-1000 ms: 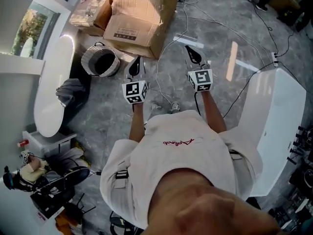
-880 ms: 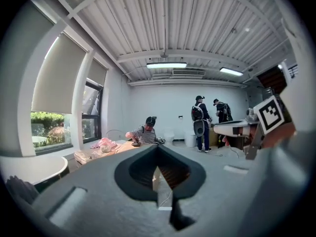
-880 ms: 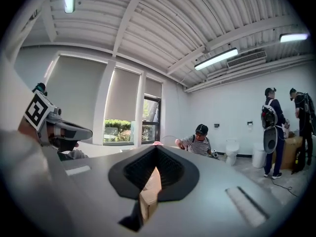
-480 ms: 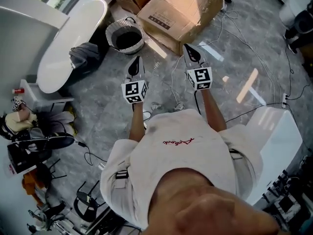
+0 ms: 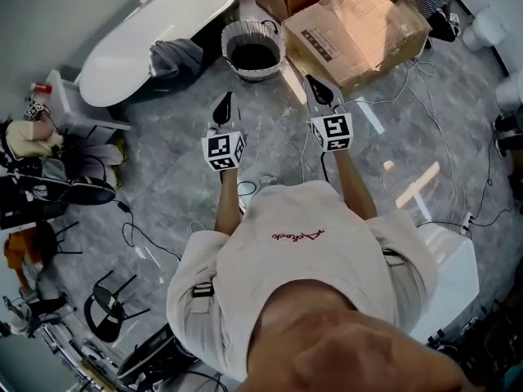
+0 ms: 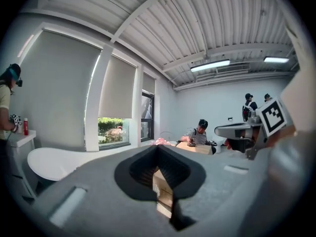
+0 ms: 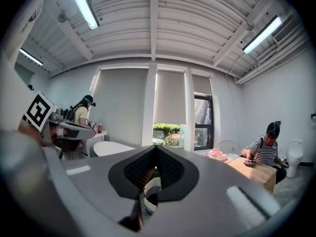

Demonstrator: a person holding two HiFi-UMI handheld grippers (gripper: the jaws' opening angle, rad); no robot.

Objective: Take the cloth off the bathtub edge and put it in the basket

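In the head view a grey cloth (image 5: 176,56) is draped over the edge of the white bathtub (image 5: 139,43) at the upper left. The round basket (image 5: 253,52), dark inside, stands on the floor just right of the cloth. My left gripper (image 5: 222,109) and right gripper (image 5: 319,91) are held side by side in front of my body, above the grey floor and short of the basket. Both are shut with nothing between the jaws. The left gripper (image 6: 158,150) view has the bathtub (image 6: 52,163) low at the left. Beyond the right gripper (image 7: 155,150) stands the bathtub (image 7: 112,147).
Big cardboard boxes (image 5: 357,24) lie right of the basket, where a seated person (image 6: 197,133) works. Cables (image 5: 421,149) trail over the floor. A white cabinet (image 5: 448,274) stands at my right, chairs and gear (image 5: 49,194) at the left. A standing person (image 7: 81,113) is near the tub's end.
The head view has swung toward the tub: bathtub, cloth, basket and boxes have shifted right and up in the picture. Both grippers stay shut, side by side, in front of me.
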